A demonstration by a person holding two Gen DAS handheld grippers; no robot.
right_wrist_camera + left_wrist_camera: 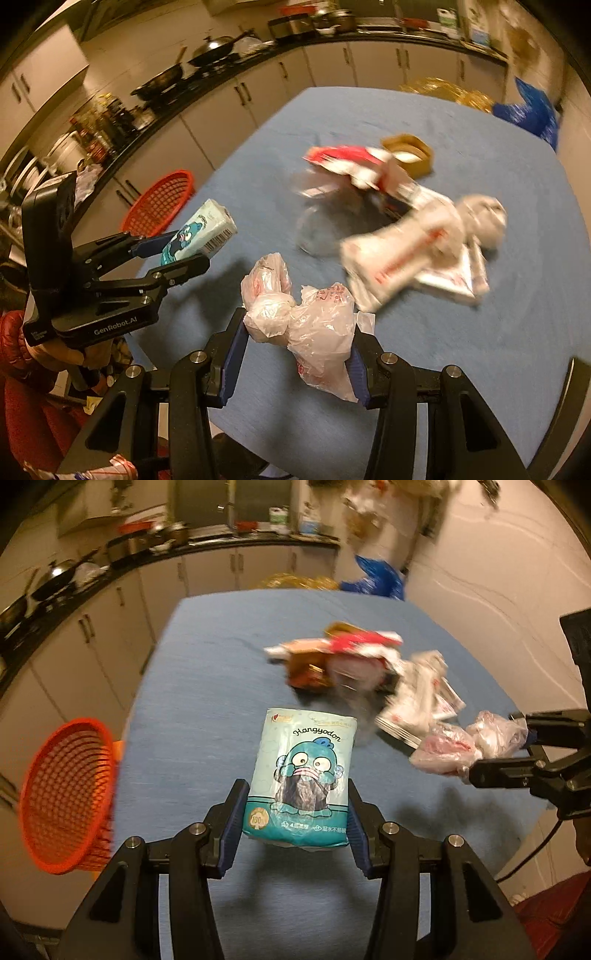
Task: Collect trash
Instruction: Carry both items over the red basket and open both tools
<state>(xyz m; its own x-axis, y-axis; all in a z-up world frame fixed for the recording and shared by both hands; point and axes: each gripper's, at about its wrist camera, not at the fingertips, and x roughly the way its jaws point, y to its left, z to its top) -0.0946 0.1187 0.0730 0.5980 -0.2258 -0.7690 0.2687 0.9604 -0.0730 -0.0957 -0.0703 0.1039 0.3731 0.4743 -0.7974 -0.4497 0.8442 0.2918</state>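
My left gripper (293,805) is shut on a light-blue tissue pack (301,775) with a cartoon fish, held above the blue table (207,686); it also shows in the right wrist view (201,234). My right gripper (295,347) is shut on a crumpled clear plastic bag (306,325), which also shows in the left wrist view (476,742). A red mesh basket (66,797) stands at the table's left edge, and shows in the right wrist view (160,203).
A pile of trash lies mid-table: red-and-white wrappers (354,166), a brown round lid (408,153), white paper packaging (417,254). A blue bag (528,110) and gold item (443,90) sit beyond the far edge. A kitchen counter (207,70) with pans runs behind.
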